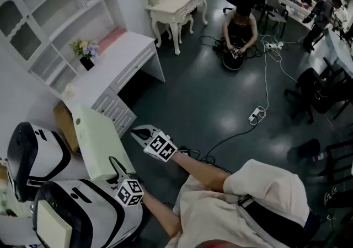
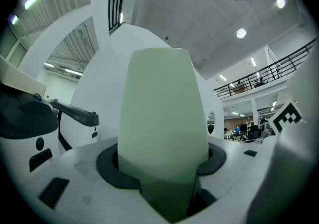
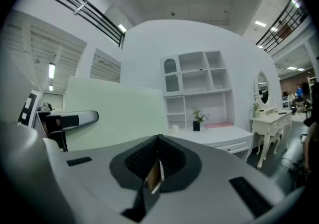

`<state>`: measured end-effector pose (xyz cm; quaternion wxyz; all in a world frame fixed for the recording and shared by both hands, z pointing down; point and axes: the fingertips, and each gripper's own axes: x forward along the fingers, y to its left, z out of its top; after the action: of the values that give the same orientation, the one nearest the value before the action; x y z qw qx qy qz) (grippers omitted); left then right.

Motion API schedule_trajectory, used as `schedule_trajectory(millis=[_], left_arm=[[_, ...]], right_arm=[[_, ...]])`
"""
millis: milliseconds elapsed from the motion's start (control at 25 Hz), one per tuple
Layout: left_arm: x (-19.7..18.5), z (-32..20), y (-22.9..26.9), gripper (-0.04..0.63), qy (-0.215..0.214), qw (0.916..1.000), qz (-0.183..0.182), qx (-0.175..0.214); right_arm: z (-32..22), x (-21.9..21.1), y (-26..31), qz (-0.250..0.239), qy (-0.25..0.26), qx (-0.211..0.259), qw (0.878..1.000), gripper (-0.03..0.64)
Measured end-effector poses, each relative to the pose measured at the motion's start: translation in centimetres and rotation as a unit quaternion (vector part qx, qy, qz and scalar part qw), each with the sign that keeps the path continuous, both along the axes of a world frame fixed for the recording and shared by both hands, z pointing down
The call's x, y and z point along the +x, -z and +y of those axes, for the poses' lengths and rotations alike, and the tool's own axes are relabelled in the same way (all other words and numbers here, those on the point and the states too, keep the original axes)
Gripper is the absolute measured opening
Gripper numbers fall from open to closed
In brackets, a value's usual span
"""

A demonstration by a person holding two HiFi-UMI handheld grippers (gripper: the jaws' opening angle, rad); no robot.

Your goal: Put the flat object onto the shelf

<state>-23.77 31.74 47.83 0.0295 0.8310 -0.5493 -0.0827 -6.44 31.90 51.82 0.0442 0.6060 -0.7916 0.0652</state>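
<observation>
Down between the jaws of the left gripper (image 1: 117, 171) sits the pale green flat rectangular board (image 2: 162, 113), pinched at its near end. Right gripper (image 3: 155, 169) just beside it is squeezed closed.

right gripper (image 3: 158, 143): my jaws closed together, thin tan sliver at their seam, cannot tell what | 10 o'clock: pale green flat panel (image 3: 114, 113), upright, near my tips | 1 o'clock: white shelf unit (image 3: 199, 86) over white desk (image 3: 219, 136), flower pot (image 3: 198, 119) on desk | 3 o'clock: dressing table (image 3: 271, 121), oval mirror
</observation>
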Motion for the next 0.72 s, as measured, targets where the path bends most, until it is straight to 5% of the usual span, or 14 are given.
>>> schedule_trajectory(millis=[440, 720], left_arm=[[0.0, -1.3, -0.6, 0.256, 0.010, 0.9996, 0.024, -0.008], [-1.1, -5.6, -0.1, 0.256, 0.033, 0.9994, 0.004, -0.005]], right_arm=[[-0.9, 1.1, -0.1, 0.000, 0.002, -0.003, 1.000, 0.067], [-5.7, 1.2, 0.1, -0.051, 0.026, -0.003, 0.998, 0.067]])
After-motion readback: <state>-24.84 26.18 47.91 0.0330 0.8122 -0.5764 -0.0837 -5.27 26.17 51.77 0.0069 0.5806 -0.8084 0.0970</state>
